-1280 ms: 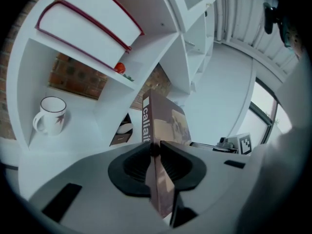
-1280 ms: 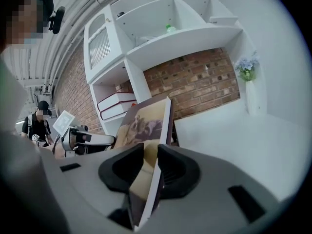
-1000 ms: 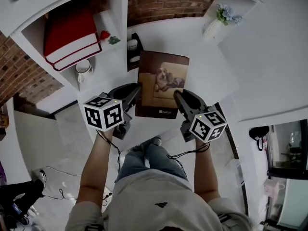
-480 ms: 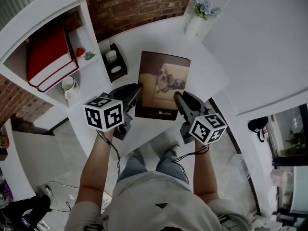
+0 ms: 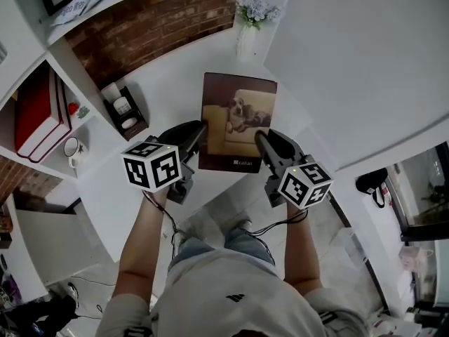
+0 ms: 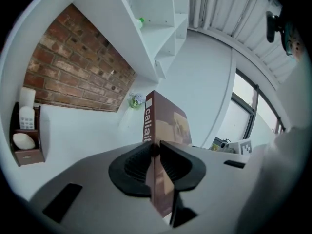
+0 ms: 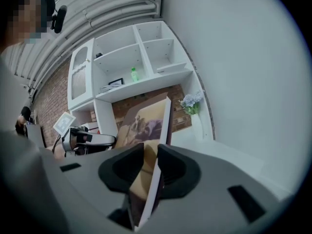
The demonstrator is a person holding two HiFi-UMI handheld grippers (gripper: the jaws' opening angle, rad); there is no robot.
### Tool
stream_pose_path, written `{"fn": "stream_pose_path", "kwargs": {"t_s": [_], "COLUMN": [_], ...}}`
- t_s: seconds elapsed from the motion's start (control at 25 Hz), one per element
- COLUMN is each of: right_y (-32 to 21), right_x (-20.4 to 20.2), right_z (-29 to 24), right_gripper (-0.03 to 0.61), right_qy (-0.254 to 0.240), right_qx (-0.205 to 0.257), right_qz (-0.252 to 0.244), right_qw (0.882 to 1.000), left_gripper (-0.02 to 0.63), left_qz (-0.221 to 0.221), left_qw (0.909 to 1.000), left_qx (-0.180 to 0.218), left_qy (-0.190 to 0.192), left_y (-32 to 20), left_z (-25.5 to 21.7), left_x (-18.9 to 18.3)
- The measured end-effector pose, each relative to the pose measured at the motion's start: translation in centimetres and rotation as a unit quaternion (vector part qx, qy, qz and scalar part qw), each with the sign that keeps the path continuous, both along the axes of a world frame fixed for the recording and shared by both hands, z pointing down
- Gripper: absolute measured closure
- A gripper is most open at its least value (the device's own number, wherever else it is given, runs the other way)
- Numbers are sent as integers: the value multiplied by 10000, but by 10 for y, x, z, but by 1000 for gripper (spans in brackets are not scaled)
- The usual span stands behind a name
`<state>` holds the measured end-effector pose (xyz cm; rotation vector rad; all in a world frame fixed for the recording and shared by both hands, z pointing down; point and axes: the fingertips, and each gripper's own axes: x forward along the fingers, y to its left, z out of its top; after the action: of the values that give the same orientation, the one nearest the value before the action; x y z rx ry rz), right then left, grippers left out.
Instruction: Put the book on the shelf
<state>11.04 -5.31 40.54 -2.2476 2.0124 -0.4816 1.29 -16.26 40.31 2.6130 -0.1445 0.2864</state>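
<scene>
A brown book (image 5: 237, 121) with a dog on its cover is held flat in the air above the white desk (image 5: 175, 97). My left gripper (image 5: 199, 135) is shut on its left edge, where the spine (image 6: 147, 123) shows. At the opposite edge my right gripper (image 5: 259, 140) is shut on the book (image 7: 146, 130). The white shelf unit (image 5: 63, 69) stands at the left, with red books (image 5: 38, 114) upright in one compartment. In the right gripper view more shelf compartments (image 7: 131, 57) rise above the desk.
On the desk stand a small dark organiser (image 5: 125, 111) with white items and a vase of pale flowers (image 5: 251, 20) by the brick wall (image 5: 140, 27). A mug (image 5: 72, 148) sits on a low shelf. A white wall (image 5: 365, 62) fills the right.
The view has swung: the shelf with red books slid left and down, the vase moved toward centre. Both grippers and the book keep the same place between them.
</scene>
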Motion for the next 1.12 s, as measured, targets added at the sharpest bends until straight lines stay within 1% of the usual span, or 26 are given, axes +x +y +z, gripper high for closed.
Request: {"fn": "stream_pose_path", "kwargs": {"t_s": [0.24,0.44,0.6,0.76,0.96,1.12], "right_y": [34,57,69,67,61,52], "right_x": [72,116,138,153,162,174], "right_z": [-19,-35,-47,-61,-73,-83], "right_gripper": [483,483,485,485,485,485], "right_qy": [149,227,336,451,411,383], "right_qx": [203,351,430,549,694,823], "right_qz": [-13,-124,-240,-364,-408,-392], "right_qw": [9997,9990,9982,9968,9959,9951], "left_gripper": [548,549,549,549,549,549], "left_qz": [-71,-206,-322,-471,-536,-549], "left_qw": [9995,9989,9981,9972,9963,9948], "left_qx": [238,329,447,499,591,775], "left_qy": [172,278,275,307,312,376], "left_y": [34,58,73,75,72,63], "left_z": [-20,-35,-45,-58,-73,-87], "left_x": [73,114,133,144,151,162]}}
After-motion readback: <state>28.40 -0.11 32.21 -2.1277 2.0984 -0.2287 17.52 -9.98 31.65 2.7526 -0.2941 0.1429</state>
